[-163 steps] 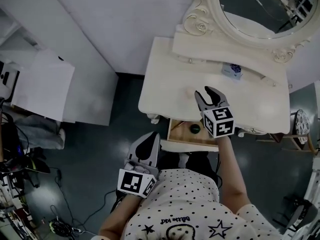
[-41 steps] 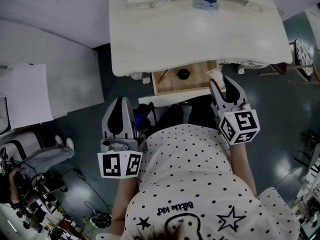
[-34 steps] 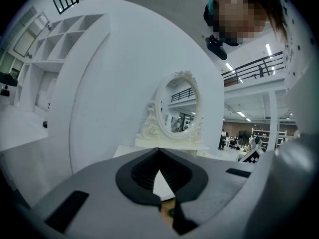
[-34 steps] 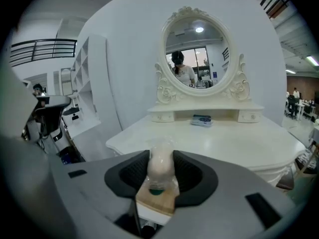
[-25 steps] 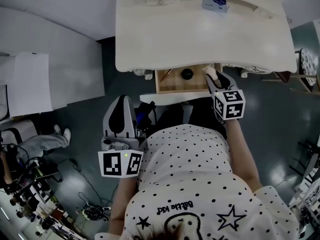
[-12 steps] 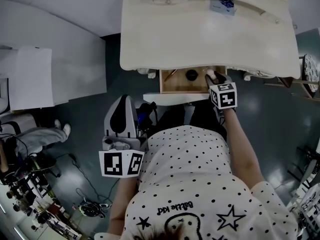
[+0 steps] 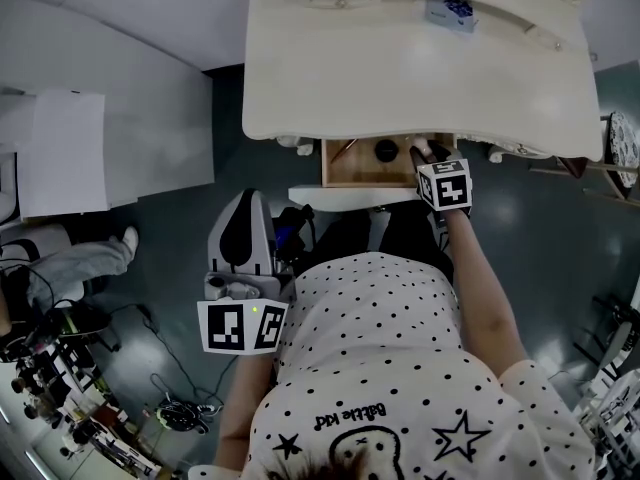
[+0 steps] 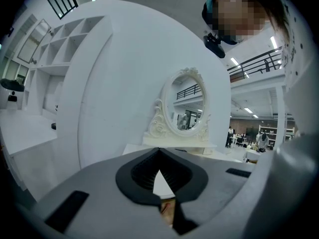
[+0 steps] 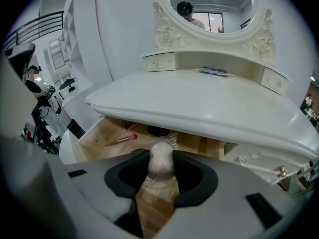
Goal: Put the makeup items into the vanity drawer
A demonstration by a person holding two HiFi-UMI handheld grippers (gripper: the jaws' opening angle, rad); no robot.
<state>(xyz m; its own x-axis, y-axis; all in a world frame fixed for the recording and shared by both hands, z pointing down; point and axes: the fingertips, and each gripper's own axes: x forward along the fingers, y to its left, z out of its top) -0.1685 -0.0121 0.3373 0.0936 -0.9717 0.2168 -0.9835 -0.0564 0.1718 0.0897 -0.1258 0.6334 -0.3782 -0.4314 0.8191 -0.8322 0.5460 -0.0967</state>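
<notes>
With the right tongs (image 7: 424, 155) gripping a pale film-wrapped sponge (image 9: 161, 161) just above the open drawer (image 9: 97, 136) under the table (image 7: 400, 78) edge, I'd set it down clear of the brush (image 9: 121, 140) before releasing; the left tongs (image 8: 159, 151) hang closed and empty.

The drawer (image 9: 197, 144) is bare wood, the vanity top (image 9: 199, 103) glossy white.

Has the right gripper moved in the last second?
Yes. Against the open drawer, the right gripper has come closer and lower, to the drawer's right end, shut on a pale wrapped item.
</notes>
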